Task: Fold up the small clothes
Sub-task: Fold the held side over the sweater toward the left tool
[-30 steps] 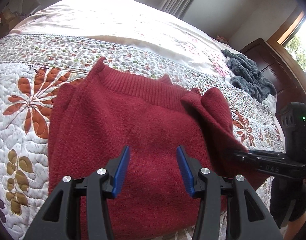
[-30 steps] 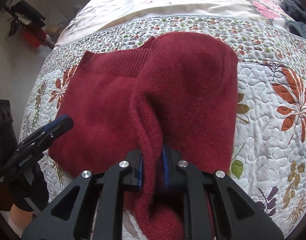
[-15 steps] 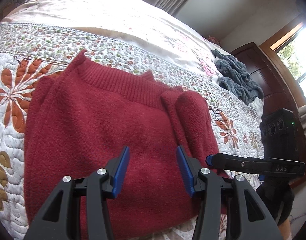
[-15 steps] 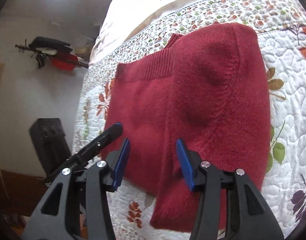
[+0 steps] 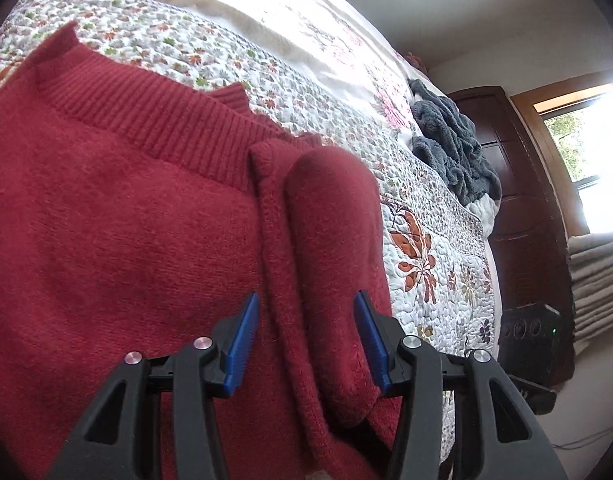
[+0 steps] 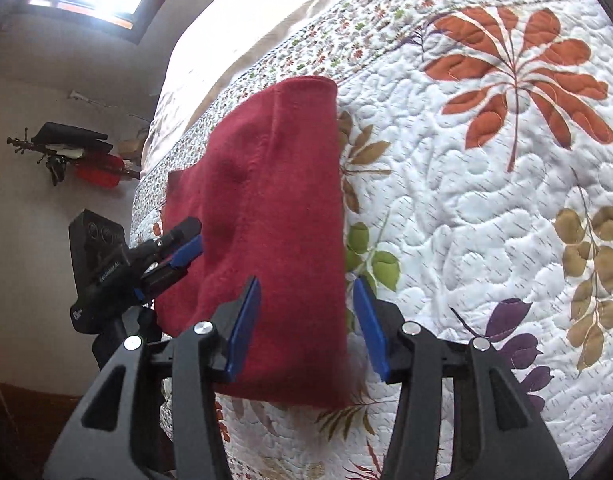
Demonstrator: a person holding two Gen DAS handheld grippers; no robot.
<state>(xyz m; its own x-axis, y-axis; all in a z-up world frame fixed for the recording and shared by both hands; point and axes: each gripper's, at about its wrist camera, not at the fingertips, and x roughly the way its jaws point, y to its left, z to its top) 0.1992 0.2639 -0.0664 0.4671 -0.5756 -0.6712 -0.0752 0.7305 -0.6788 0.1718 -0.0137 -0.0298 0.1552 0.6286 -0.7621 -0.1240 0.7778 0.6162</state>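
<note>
- You are holding the left gripper [image 5: 306, 340] with its jaws spread wide, gripping nothing, low over the folded-in right side of the red sweater [image 5: 126, 220].
- You are keeping the right gripper [image 6: 306, 320] likewise parted and empty, straddling the sweater's near edge.
- The sweater is lying on the bed's quilt [image 6: 486, 200], ribbed collar away from you, one side flap [image 5: 330, 240] turned inward.
- That flap is sitting rounded and loose; I judge it could spring open if you are dragging a jaw across it.
- Closing on one layer only would probably be pulling the fold apart.
- No containers are showing; a grey blanket [image 5: 450, 148] is lying well apart.
</note>
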